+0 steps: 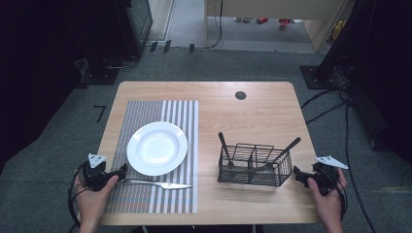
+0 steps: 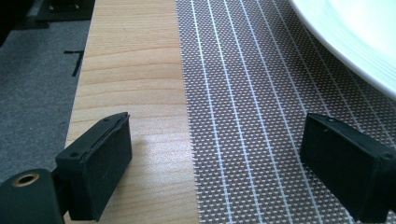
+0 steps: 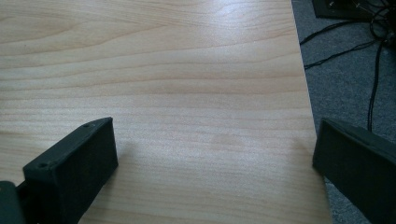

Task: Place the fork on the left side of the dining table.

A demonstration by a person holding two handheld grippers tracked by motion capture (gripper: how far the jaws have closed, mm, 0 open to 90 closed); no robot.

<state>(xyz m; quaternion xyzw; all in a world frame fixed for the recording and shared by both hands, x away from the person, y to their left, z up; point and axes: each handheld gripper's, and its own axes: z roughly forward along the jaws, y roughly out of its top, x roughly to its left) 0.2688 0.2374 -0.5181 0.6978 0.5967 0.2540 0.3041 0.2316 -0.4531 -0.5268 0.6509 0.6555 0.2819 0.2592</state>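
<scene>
- The left gripper [image 1: 121, 171] stood with its jaws spread wide and nothing between them; in the left gripper view, one pad [image 2: 100, 165] hung over bare wood and the other over the woven placemat [image 2: 252, 116], so the mat's left edge ran up through the gap.
- The knife [image 1: 156, 184] lay flat on the placemat just beside that gripper, its handle end nearest the jaw tips and its blade pointing away to the right (whether tip and handle touched, I could not tell from the high view).
- The white plate [image 1: 157, 147] sat on the placemat just beyond the knife, apart from it; its rim curved in at the upper right of the left gripper view [image 2: 355, 42].
- The right gripper [image 1: 297, 174] was likewise released, jaws wide apart and holding nothing; in the right gripper view, one pad [image 3: 77, 165] sat over the table [image 3: 187, 70] and the other past its edge, over grey carpet.
- The black wire caddy [image 1: 254, 165] stood just to the left of the right gripper's tips, close but not gripped.
- Two dark-handled utensils leaned upright in the caddy, one [image 1: 224, 145] at its left end and one [image 1: 286, 148] slanting out toward the right.
- Each gripper was held by a hand at the near edge of the table, well apart from each other.
</scene>
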